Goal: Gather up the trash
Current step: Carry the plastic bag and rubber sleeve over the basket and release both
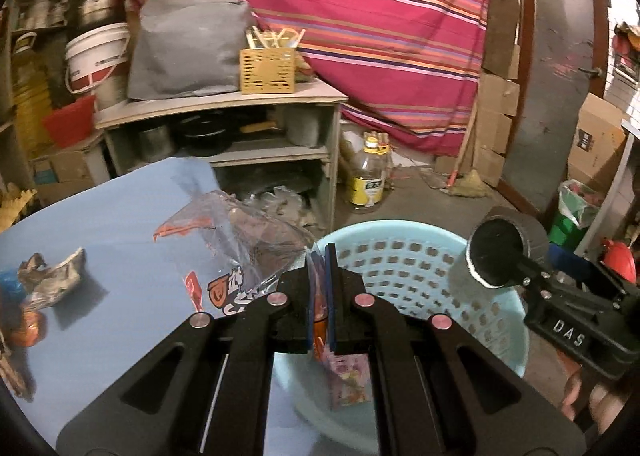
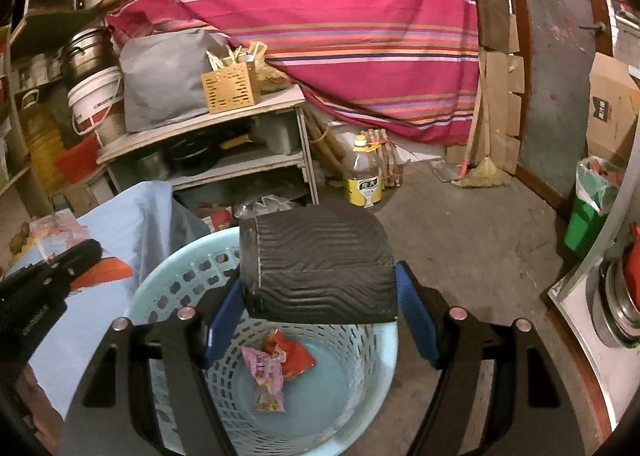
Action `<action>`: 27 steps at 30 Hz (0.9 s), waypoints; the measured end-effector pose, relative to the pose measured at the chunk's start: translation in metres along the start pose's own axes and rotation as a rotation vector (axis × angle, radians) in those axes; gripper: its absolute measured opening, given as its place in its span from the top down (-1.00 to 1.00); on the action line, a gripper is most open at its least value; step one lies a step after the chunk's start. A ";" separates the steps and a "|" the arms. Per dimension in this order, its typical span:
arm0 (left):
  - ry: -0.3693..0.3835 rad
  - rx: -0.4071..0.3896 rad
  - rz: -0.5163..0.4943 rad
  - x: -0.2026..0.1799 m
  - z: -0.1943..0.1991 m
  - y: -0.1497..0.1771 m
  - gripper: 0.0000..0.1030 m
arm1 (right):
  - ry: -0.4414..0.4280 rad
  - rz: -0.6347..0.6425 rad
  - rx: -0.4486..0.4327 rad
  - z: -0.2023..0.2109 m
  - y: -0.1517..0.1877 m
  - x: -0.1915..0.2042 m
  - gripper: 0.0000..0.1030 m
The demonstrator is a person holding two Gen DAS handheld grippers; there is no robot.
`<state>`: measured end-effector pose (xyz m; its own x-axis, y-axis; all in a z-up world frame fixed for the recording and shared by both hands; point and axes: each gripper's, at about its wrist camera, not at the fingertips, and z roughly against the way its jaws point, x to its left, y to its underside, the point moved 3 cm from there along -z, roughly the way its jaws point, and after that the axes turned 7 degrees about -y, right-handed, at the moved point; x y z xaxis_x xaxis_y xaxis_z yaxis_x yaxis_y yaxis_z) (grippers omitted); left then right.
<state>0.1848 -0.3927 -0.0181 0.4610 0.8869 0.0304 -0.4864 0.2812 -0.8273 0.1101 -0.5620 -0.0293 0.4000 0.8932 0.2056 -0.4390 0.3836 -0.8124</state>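
Note:
My left gripper (image 1: 320,256) is shut on a clear plastic bag with orange print (image 1: 244,240) and holds it at the near rim of the light blue perforated basket (image 1: 420,256). My right gripper (image 2: 320,292) is shut on a black ribbed paper cup (image 2: 320,264), held sideways over the basket (image 2: 180,288). Pink and red wrappers (image 2: 276,364) lie in the basket bottom. More crumpled trash (image 1: 52,276) lies on the blue table (image 1: 100,216) at the left. The right gripper with the cup (image 1: 504,252) also shows in the left wrist view.
A wooden shelf unit (image 1: 224,112) with a grey bag and a yellow box stands behind the table. An oil bottle (image 1: 368,176) stands on the concrete floor. A green bin with a bag liner (image 2: 592,200) is at the right. A striped cloth hangs behind.

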 end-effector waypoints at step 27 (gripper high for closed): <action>-0.036 -0.012 0.038 0.040 0.020 -0.010 -0.77 | -0.023 0.028 0.034 -0.007 0.008 0.016 -0.39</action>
<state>0.1929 -0.3523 0.0027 0.4155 0.9094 0.0190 -0.4936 0.2430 -0.8351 0.1184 -0.5461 -0.0359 0.3682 0.9089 0.1960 -0.4769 0.3656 -0.7993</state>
